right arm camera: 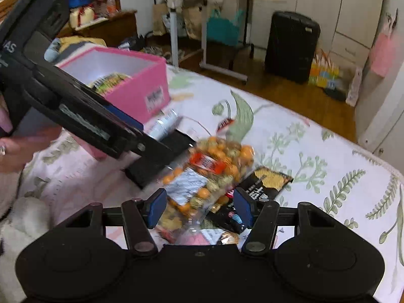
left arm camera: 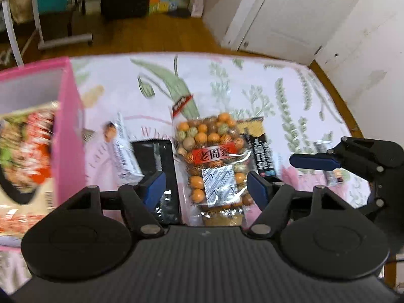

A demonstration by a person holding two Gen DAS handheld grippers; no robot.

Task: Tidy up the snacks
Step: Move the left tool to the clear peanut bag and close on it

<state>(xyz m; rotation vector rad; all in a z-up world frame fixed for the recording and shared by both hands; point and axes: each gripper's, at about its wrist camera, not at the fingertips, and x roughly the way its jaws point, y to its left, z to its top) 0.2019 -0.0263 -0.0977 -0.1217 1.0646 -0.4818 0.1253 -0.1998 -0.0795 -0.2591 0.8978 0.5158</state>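
Observation:
A clear bag of orange and green coated nuts [left arm camera: 212,151] lies on the floral cloth [left arm camera: 252,88]. My left gripper [left arm camera: 206,189] hangs over the bag's near end, open, one blue pad on each side without pressing. My right gripper [right arm camera: 200,207] is open above the same bag [right arm camera: 209,169] and a black snack packet [right arm camera: 265,184]. That black packet [left arm camera: 260,151] lies right of the nuts. A pink box [left arm camera: 68,126] at left holds a large red and green snack bag [left arm camera: 25,151]. A small white packet [left arm camera: 123,151] and a black tray [left arm camera: 156,156] lie between the box and the nuts.
A blue-padded finger [left arm camera: 313,162] of the right gripper reaches in from the right. The left gripper's finger [right arm camera: 123,117] crosses in front of the pink box [right arm camera: 131,85], held by a hand [right arm camera: 25,144]. Beyond the cloth's far edge are a black suitcase [right arm camera: 290,45] and a wheeled stand [right arm camera: 222,68].

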